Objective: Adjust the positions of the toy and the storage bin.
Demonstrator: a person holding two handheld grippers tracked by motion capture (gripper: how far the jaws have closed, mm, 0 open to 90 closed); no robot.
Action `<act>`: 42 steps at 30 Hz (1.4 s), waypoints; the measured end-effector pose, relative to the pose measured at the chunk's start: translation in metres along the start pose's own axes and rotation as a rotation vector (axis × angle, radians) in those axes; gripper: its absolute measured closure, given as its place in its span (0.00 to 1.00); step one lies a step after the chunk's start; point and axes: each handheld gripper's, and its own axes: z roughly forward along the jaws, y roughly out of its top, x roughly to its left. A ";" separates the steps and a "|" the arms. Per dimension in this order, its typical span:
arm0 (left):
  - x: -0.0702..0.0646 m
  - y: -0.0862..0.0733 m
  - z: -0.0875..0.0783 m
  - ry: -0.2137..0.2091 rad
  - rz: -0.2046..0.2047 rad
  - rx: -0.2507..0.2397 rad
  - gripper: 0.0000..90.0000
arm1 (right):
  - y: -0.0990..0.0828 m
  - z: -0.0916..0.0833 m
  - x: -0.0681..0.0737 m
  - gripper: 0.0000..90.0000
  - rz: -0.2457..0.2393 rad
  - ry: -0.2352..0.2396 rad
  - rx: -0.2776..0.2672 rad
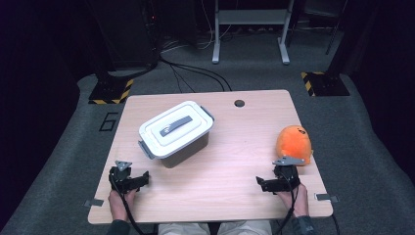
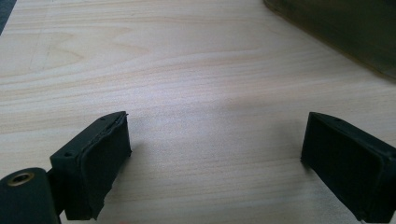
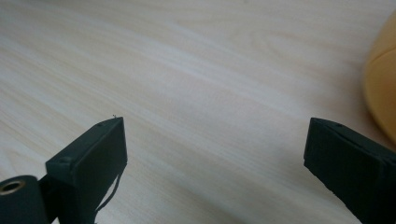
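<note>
Wooden table (image 1: 235,161): we note left gripper (image 2: 215,154) and right gripper (image 3: 215,158) both gaping, nothing held; orange plush toy (image 1: 293,143) just beside right gripper.

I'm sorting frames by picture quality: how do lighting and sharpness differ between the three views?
High view: the table is evenly lit while the room around it sinks into dark, and the storage box and orange plush toy look slightly soft. Left gripper view: wood grain sharp, a pale sheen mid-table, the box corner dim. Right gripper view: far tabletop and plush edge blurred.

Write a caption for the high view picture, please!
Two open grippers wait near a lidded box and orange plush toy.
</note>
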 end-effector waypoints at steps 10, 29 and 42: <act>0.000 0.000 0.000 0.000 0.000 0.000 0.08 | -0.020 0.027 0.000 0.05 -0.055 0.011 -0.026; 0.005 0.002 0.001 -0.023 0.023 0.023 0.01 | -0.016 0.033 0.007 0.00 -0.141 -0.055 -0.027; 0.010 0.022 -0.018 -0.091 0.035 -0.021 0.00 | -0.014 0.035 0.001 0.00 -0.104 -0.008 0.002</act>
